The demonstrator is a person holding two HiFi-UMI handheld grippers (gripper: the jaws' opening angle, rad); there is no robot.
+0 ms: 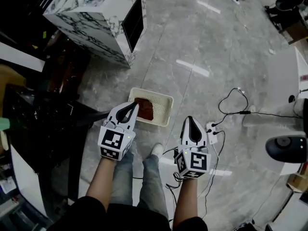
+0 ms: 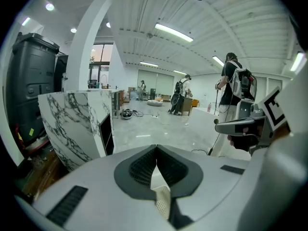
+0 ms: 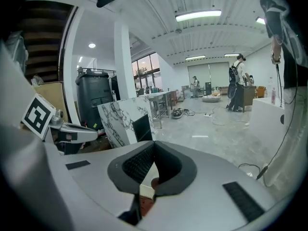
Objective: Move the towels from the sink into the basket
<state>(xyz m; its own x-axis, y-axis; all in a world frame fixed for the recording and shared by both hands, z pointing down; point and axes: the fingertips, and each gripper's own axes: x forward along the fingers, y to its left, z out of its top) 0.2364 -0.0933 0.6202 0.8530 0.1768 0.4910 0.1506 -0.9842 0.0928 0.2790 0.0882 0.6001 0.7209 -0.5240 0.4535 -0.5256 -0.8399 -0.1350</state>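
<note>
- Left gripper view: my left gripper [image 2: 155, 149] has its jaws pressed together with nothing between them. A bit of cream basket [image 2: 162, 203] mesh shows through the gap under the pads.
- Right gripper view says the same of my right gripper [image 3: 153, 147]: jaws together and empty, with a scrap of red-brown towel [image 3: 144, 203] showing beneath.
- Seen from the head, I hold both grippers out in front of me, pointing forward. The left tip is over the basket's near-left corner; the right is over bare floor just right of it.
- The towel lies inside the basket, in its left half. The basket stands on the floor just ahead of my feet, I judge so that I can drop into it from above.
- Shut, empty jaws over a filled basket read to me as a finished drop.
- No sink is in view, so I cannot tell whether towels remain. A marble block [image 1: 96, 18] stands well beyond the basket.
- Cables [image 1: 231, 110] trail beside my right foot and could snag a step.
</note>
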